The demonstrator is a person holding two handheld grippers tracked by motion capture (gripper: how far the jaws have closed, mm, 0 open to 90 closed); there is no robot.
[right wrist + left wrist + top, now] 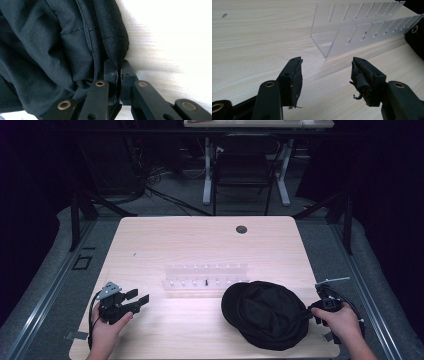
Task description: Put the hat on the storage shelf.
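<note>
A black cap [265, 314] lies near the front right corner of the wooden table [200, 240], its crown slumped and its fabric edge reaching toward the right edge. The right gripper [311, 310] comes in low from that side, its jaws pressed together on a fold of the cap's hem [113, 53]; the pinch at the rim probably serves to lift or drag the soft cloth without crushing the crown. In the right gripper view the dark fabric bunches to the left of the closed jaws, the seam running down into them.

The left gripper [137, 301] rests near the front left corner, held level by the left hand [107, 327], jaws standing wide apart with nothing between them, seemingly waiting its turn. Its jaws point toward a clear acrylic rack [359, 27] with slotted walls, which sits mid-table just behind the cap, likely the cap's destination or a fixture to be kept clear of.
</note>
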